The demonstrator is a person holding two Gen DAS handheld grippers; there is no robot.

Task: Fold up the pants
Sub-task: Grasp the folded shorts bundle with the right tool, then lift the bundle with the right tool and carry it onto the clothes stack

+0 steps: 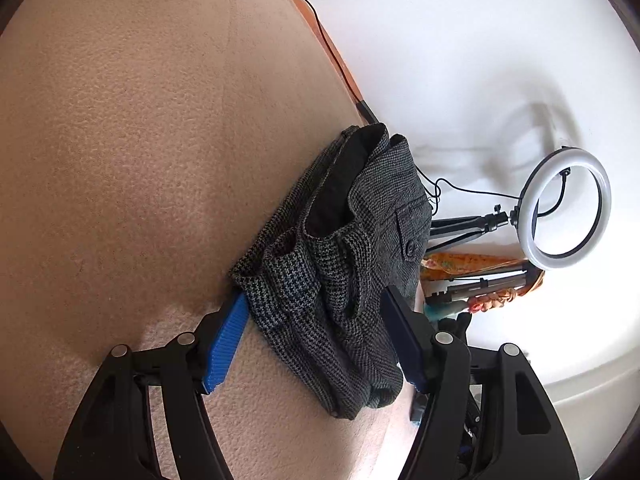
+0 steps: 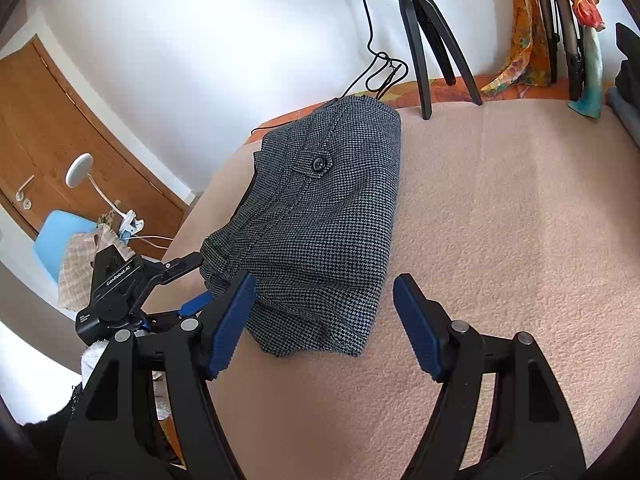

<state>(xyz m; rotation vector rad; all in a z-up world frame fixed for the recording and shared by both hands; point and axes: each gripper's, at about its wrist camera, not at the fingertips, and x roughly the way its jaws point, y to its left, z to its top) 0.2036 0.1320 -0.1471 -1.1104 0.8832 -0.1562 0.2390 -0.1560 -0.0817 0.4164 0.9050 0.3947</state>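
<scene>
The grey houndstooth pants lie folded in a compact bundle on the beige blanket, with a buttoned pocket flap on top. In the left wrist view the pants show their waistband end, between the open jaws of my left gripper. My left gripper's blue fingers stand on either side of the bundle without pinching it. My right gripper is open, its jaws straddling the near folded edge of the pants. The left gripper shows at the bundle's left side in the right wrist view.
A ring light on a black tripod stands at the bed's far edge, with a black cable beside the pants. Colourful cloth hangs at the back right. A wooden door and a blue chair are left.
</scene>
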